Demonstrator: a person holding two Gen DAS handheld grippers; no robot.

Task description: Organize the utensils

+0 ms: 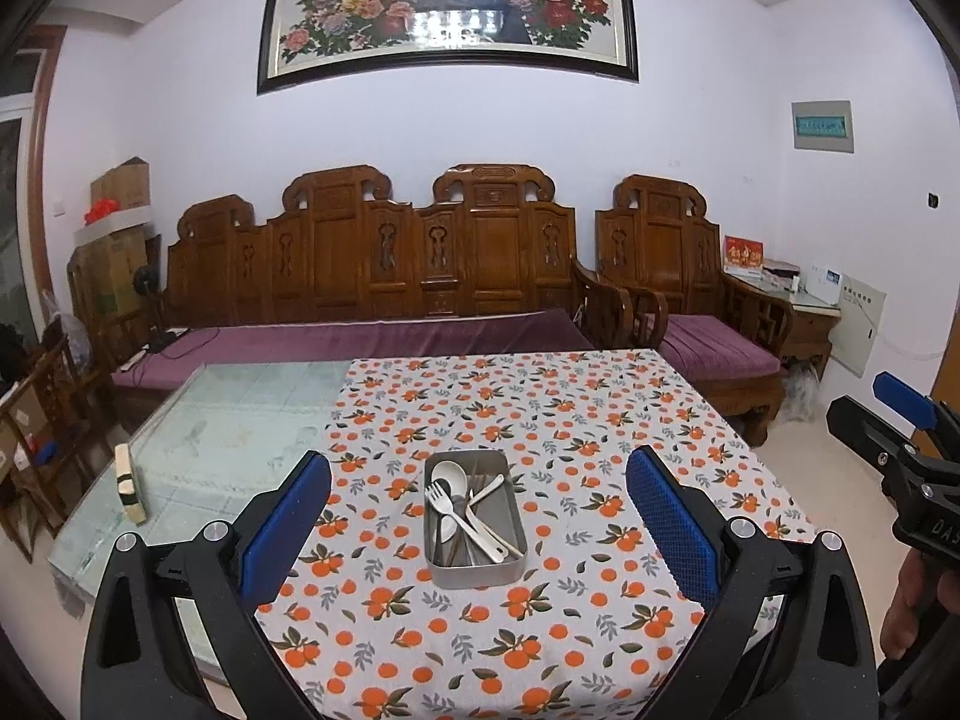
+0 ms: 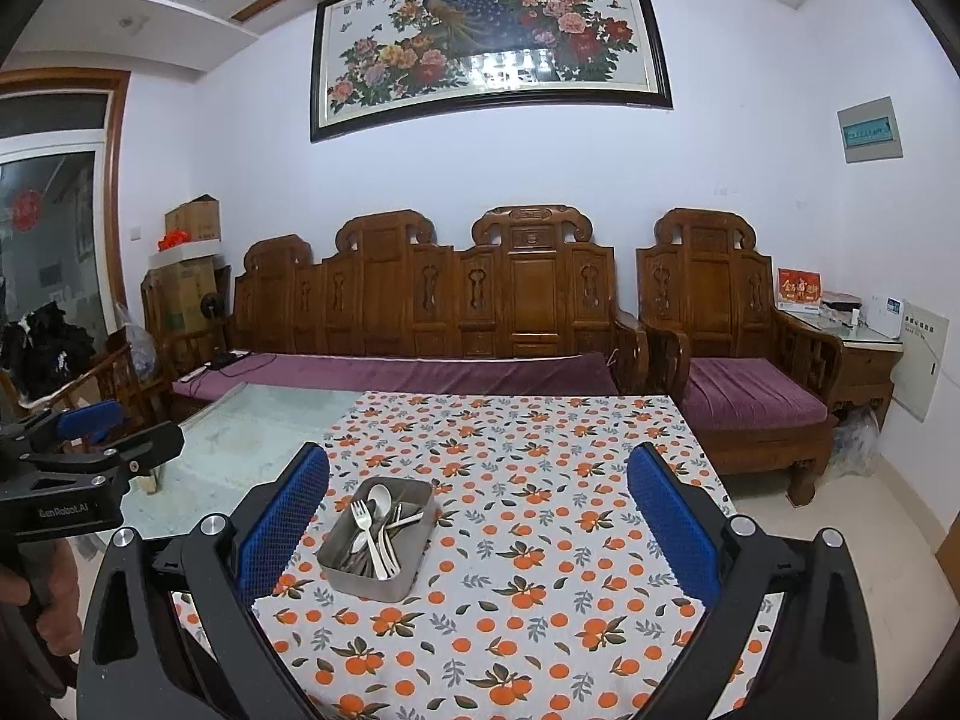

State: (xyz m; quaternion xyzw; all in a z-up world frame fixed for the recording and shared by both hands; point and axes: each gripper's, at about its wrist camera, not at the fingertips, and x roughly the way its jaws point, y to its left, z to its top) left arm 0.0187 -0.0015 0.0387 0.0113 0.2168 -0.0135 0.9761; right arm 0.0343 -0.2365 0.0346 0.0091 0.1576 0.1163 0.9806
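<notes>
Both grippers hover above the worktop (image 1: pixel 600 420), nothing held. Left gripper (image 1: pixel 477 519): fingers wide apart, framing the metal tray (image 1: pixel 474 567) from above. Right gripper (image 2: pixel 477 522): fingers also spread wide, tray (image 2: pixel 375 582) sits just beside its left finger. Tray is on the orange-print tablecloth (image 2: pixel 540 540), holding a jumbled pile of utensils (image 1: pixel 465 510): white fork, spoons, metal pieces.
</notes>
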